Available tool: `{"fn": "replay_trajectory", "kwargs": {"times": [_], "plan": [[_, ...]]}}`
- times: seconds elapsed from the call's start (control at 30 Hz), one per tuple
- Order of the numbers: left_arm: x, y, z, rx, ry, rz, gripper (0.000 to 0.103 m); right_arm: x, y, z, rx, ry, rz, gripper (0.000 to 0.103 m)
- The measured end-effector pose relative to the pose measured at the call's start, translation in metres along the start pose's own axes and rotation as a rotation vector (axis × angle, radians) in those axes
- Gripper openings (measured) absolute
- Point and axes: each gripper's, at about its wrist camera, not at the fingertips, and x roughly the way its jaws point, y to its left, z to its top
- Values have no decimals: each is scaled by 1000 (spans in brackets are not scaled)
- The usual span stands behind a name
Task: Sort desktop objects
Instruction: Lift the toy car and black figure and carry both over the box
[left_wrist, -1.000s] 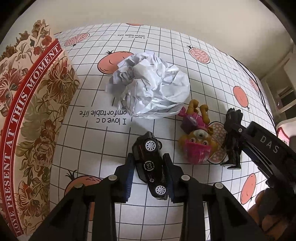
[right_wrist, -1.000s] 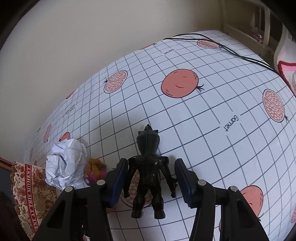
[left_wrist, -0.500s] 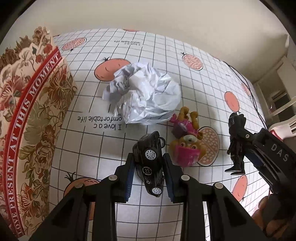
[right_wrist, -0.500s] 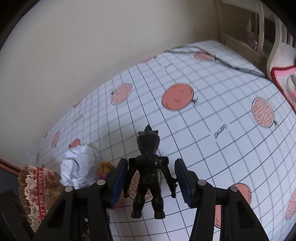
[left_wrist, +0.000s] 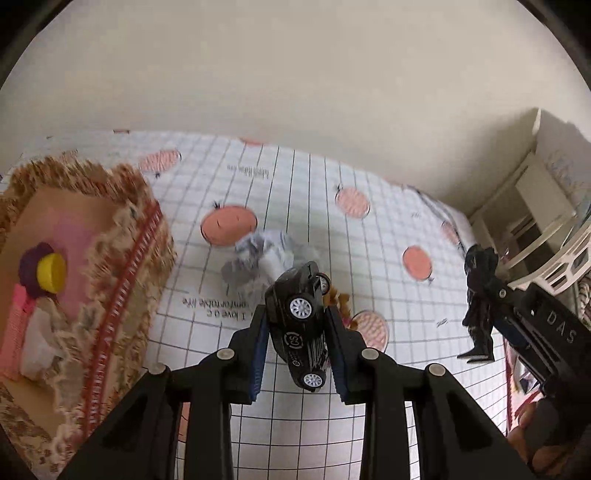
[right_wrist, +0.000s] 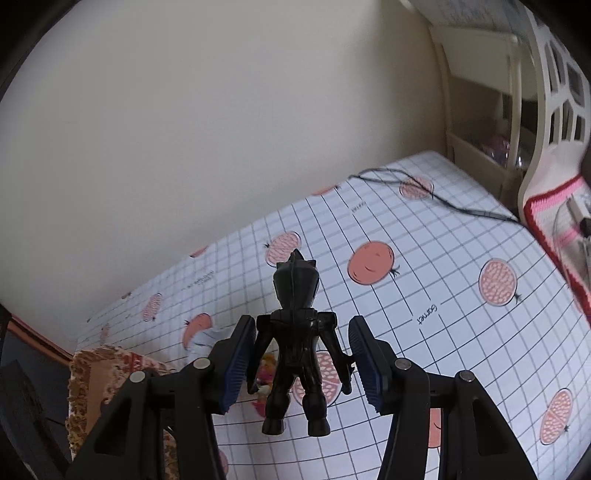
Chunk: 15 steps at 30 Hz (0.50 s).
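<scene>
We had the left gripper (left_wrist: 295, 347) clamped on the black toy car (left_wrist: 300, 328), pads squeezing roof and underside so the wheels faced the cam, prob bc that's the flattest pair of faces to pinch. Car's long axis ran along the fingers, one end poking out fwd and a bit up past the tips, other end back toward the palm; couldn't tell front from rear tbh. It was up in the air, well clear of the gridded tablecloth (left_wrist: 388, 229). Right gripper (right_wrist: 303, 365) was closed on the black action figure (right_wrist: 297, 332), pads on its arms/sides at torso level, so the figure hung upright w/ head pointing away from the cam and feet dangling toward it, back to the lens. Also off the table. Further out on the cloth: a crumpled paper ball (left_wrist: 264, 260) and an orange/pink plush-looking toy (left_wrist: 341, 301) mostly hidden behind the car. Off to the left sat the floral box (left_wrist: 122, 280), open, w/ a yellow cap (left_wrist: 51, 273) and some pink stuff inside. Our guess was both toys were headed for that box, left one being way closer to it.
</scene>
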Motion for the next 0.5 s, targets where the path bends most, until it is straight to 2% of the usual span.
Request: {"fn": "replay_trajectory", "kwargs": {"times": [0.33, 0.5], "plan": [[-48, 10, 9, -21, -117, -22, 31, -41, 27, -6, -47, -33, 44, 56], [-59, 17, 12, -42, -148, -20, 31, -43, 37, -11, -69, -40, 70, 56]]}}
